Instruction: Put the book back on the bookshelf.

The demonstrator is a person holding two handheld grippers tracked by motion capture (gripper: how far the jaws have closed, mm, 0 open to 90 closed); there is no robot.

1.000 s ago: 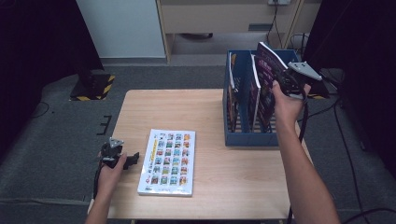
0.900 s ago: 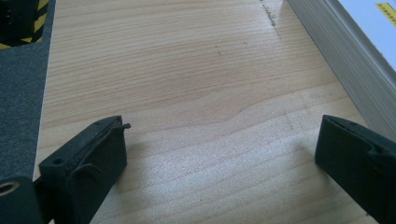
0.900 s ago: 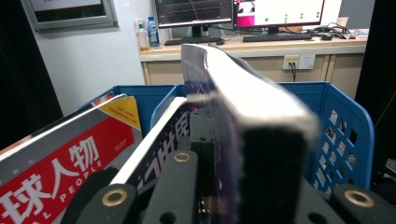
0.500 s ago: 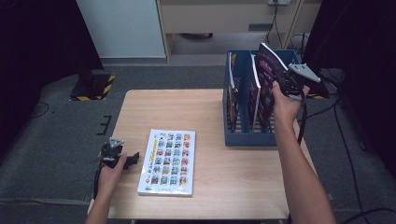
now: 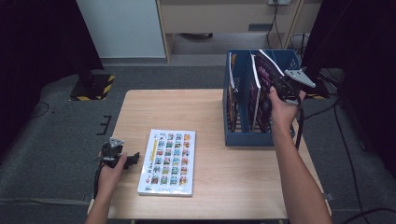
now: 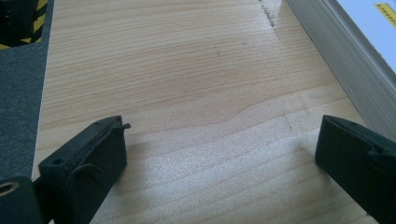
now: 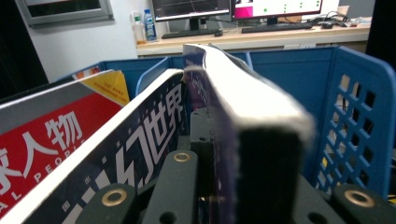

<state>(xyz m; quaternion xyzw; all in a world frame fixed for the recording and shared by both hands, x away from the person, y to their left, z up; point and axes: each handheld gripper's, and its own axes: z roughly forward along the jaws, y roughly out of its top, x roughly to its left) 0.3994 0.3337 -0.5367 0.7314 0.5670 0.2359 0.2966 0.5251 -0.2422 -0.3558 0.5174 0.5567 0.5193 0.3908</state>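
Note:
My right gripper (image 5: 282, 86) is shut on the top edge of a dark purple magazine (image 5: 266, 88), held upright in the right slot of a blue file rack (image 5: 250, 137). The right gripper view looks along the magazine's spine (image 7: 243, 98), clamped between that gripper's (image 7: 229, 154) jaws. My left gripper (image 5: 135, 157) rests low on the wooden table (image 5: 187, 112) near its left front edge. It (image 6: 219, 126) stands open over bare wood. A book (image 5: 169, 161) with a colourful grid cover lies flat just to its right, its page edge (image 6: 345, 70) beside the right jaw.
Two more magazines stand in the rack: a dark one with white characters (image 7: 140, 140) and a red one (image 7: 46, 140). The rack's perforated blue wall (image 7: 355, 107) is close on the right. Dark floor surrounds the table, and desks with monitors stand behind.
My right gripper has sunk a little, taking the purple magazine deeper into the rack. The left gripper and the book have stayed where they were.

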